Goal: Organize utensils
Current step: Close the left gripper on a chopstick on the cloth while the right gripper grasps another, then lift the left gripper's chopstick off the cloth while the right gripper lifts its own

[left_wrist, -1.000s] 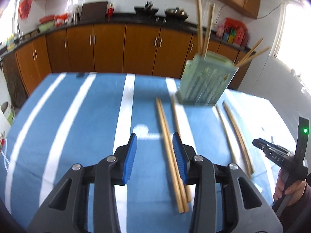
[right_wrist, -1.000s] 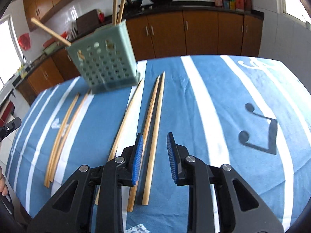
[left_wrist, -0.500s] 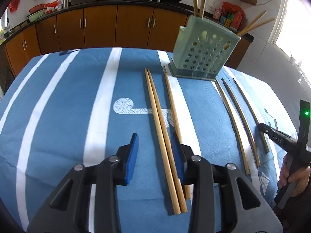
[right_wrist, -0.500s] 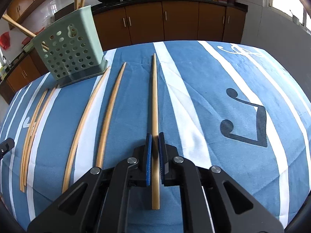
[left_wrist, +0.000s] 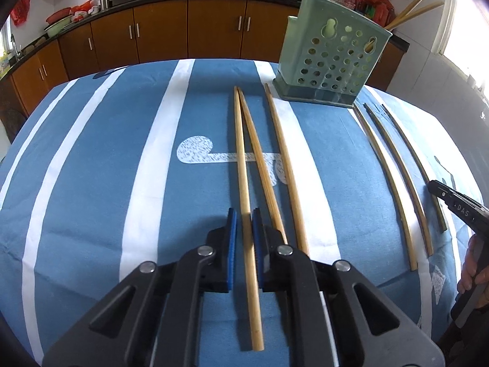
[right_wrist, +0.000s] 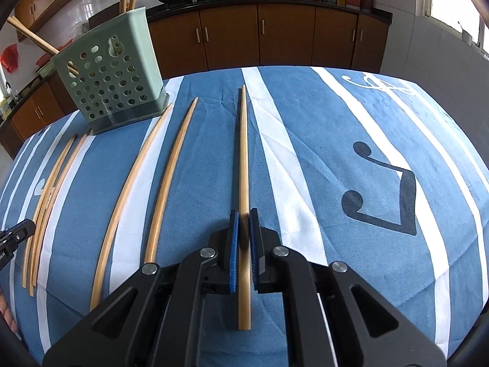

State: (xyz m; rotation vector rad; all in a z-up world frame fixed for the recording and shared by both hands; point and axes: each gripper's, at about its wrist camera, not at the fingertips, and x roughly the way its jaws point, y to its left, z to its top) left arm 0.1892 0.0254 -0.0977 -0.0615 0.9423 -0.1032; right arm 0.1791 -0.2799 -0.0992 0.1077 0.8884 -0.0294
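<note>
A green perforated utensil holder [left_wrist: 333, 58] stands at the back of the table and holds several chopsticks; it also shows in the right wrist view [right_wrist: 113, 76]. Several bamboo chopsticks lie on the blue striped cloth. My left gripper [left_wrist: 243, 218] has its pads closed around one light chopstick [left_wrist: 243, 165], next to two others [left_wrist: 275, 156]. My right gripper [right_wrist: 241, 218] is shut on another light chopstick [right_wrist: 243, 150]. Two curved-looking chopsticks [right_wrist: 152, 177] lie to its left.
Three darker chopsticks [left_wrist: 394, 171] lie right of the holder, also visible in the right wrist view [right_wrist: 49, 189]. The table's front edge is close below both grippers. Brown kitchen cabinets [left_wrist: 189, 30] run behind the table.
Both grippers moved down and forward to the cloth. The right one closed on a chopstick half a second ago and stays shut. The left one has now closed around its chopstick.
</note>
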